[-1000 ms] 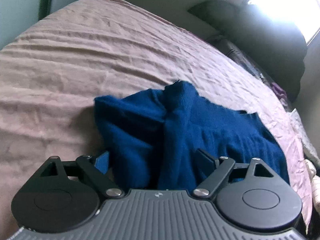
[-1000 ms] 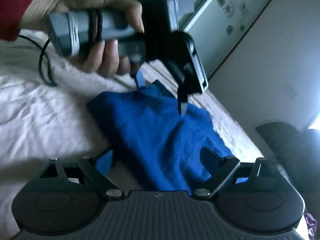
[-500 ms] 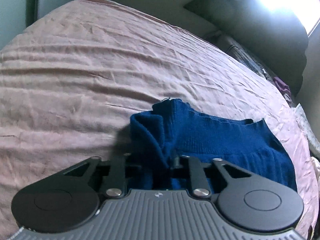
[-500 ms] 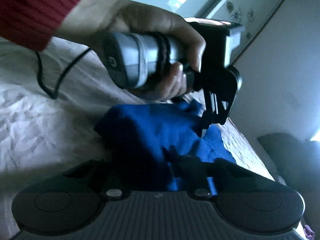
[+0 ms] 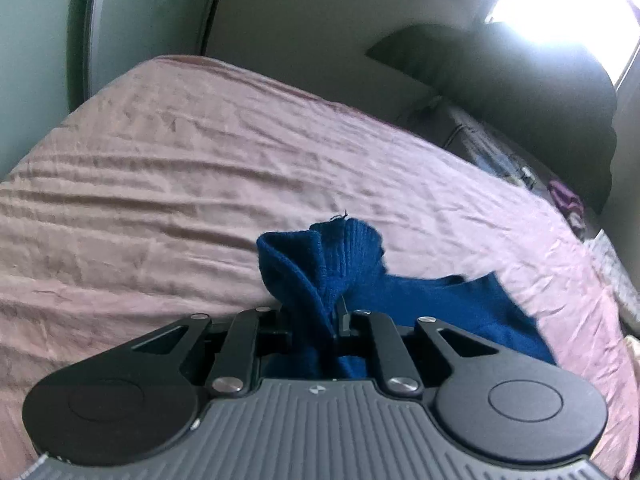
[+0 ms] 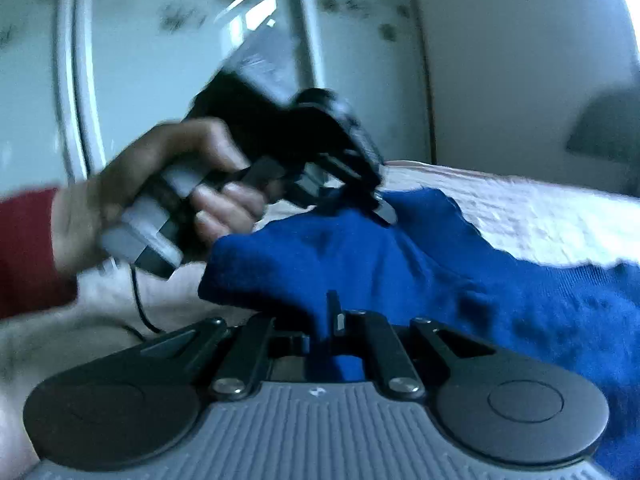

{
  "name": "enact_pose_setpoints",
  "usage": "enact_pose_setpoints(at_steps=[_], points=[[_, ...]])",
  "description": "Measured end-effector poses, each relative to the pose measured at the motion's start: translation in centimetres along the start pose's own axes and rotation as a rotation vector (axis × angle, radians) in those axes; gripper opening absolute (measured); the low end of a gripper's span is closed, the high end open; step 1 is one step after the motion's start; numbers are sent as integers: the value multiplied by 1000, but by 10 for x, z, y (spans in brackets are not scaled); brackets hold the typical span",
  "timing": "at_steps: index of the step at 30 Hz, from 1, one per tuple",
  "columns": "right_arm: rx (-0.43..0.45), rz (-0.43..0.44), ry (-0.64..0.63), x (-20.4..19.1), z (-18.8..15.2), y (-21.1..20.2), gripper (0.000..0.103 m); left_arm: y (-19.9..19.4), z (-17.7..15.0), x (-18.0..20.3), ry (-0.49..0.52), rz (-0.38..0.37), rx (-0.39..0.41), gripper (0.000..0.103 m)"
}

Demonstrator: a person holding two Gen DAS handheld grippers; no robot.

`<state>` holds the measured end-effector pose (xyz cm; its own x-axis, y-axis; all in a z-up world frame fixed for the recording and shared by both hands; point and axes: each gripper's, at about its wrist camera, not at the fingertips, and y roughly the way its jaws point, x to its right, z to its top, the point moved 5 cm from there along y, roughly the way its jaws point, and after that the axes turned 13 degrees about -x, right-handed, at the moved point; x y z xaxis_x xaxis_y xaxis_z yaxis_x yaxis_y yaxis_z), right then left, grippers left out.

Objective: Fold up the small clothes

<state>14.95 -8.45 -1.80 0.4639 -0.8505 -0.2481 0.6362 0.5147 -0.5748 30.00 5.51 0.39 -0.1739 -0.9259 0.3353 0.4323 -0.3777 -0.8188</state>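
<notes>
A wrinkled pink bedsheet is filling the room. On it, my left gripper is closing on the blue knit garment; my right gripper is clamping its other edge. Mid-fold, I judge: next, carrying both edges across the garment together.

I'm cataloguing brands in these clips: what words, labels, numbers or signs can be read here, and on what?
No readable words or numbers.
Small pale emblem, no letters: on the grey body of the left gripper.
The same emblem, on the right gripper.
Dark marks on the wardrobe door: blurred decoration, not text.
</notes>
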Motion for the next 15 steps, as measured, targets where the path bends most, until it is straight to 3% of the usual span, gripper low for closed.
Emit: enact_pose_setpoints(at_steps=[8, 15], points=[[94, 125, 277, 57, -9, -57, 7, -12, 9, 72, 11, -31, 42, 15], [173, 73, 375, 108, -20, -99, 6, 10, 8, 144, 99, -31, 36, 14]])
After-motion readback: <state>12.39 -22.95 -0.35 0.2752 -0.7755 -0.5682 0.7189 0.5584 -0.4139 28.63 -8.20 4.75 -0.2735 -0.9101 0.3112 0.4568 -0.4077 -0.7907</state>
